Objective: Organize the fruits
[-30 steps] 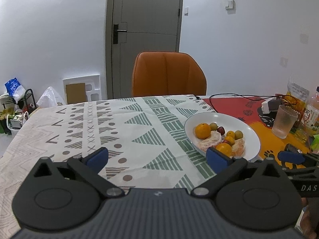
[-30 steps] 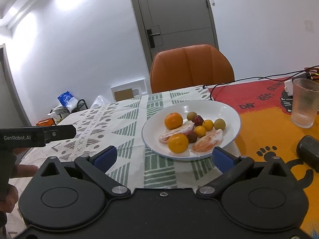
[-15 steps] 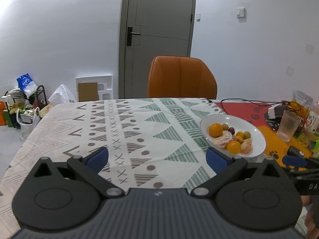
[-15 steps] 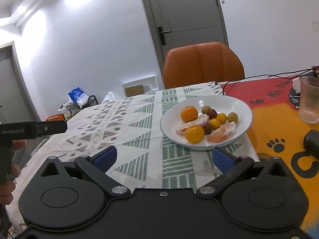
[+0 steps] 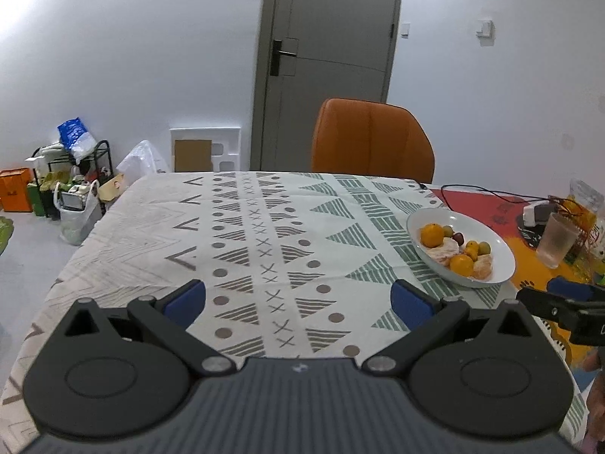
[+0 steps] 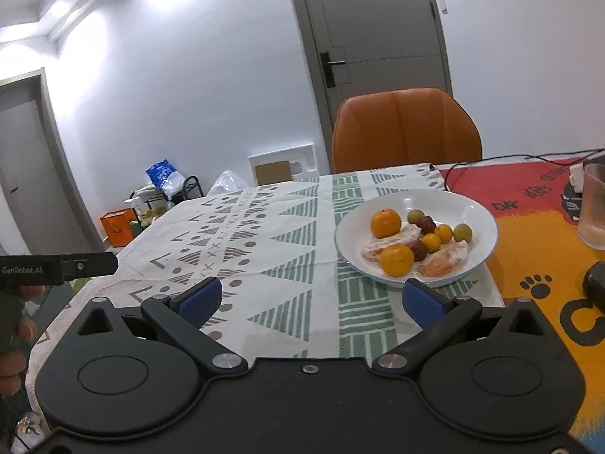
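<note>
I hold my left claw [image 5: 298, 300] wide open with nothing in it, low over the near edge of the desk [image 5: 242, 234] with the patterned white cloth. My right claw [image 6: 310, 299] is wide open and empty too. I think both sit back here so I can see all the fruit before I reach.

From my right claw, the round white plate [image 6: 476, 208] is just ahead at 1 o'clock. Two big oranges [image 6: 396, 260], peeled orange pieces [image 6: 444, 259], small yellow, green and dark red fruits [image 6: 431, 242] all lie together in it, so the fruit looks gathered up.

A ribbed clear plastic cup [image 6: 593, 204] stands at 2 o'clock, apart from the plate. The orange chair [image 6: 404, 128] waits at 12 o'clock, past the far edge of the desk.
</note>
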The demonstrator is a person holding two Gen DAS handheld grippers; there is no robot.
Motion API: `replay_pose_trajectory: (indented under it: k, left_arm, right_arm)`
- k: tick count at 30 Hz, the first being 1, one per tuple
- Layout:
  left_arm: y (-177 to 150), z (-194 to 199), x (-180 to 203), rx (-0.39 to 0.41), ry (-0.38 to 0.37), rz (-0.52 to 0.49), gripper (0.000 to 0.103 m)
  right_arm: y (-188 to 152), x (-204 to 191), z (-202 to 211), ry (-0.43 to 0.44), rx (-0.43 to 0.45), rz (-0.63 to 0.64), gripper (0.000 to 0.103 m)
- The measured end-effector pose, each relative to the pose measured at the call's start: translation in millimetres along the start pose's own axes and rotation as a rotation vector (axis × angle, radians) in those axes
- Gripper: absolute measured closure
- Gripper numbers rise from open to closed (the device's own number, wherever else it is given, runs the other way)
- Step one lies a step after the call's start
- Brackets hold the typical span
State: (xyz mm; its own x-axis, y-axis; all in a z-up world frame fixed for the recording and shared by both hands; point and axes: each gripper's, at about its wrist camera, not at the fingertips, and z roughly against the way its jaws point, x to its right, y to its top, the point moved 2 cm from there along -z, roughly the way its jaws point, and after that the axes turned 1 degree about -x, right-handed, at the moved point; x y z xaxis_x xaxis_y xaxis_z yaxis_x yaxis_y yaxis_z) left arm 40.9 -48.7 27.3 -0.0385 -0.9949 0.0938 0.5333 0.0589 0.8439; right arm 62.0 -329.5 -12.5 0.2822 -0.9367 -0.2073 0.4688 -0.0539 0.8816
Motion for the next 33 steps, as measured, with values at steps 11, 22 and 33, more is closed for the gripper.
replay_pose_trajectory:
  k: [11,22,33]
  left_arm:
    - [-13,18,-16,-0.010,0.040,0.026,0.000]
    - [-21,26,-25,-0.001,0.081,0.021,0.000]
    - [-20,27,-26,0.002,0.081,0.019,0.000]
  right_arm:
    - [0,-21,5,0.047,-0.027,0.032,0.000]
    - [-1,-36,12,0.062,-0.025,0.048,0.000]
    - [-2,-37,9,0.070,-0.027,0.042,0.000]
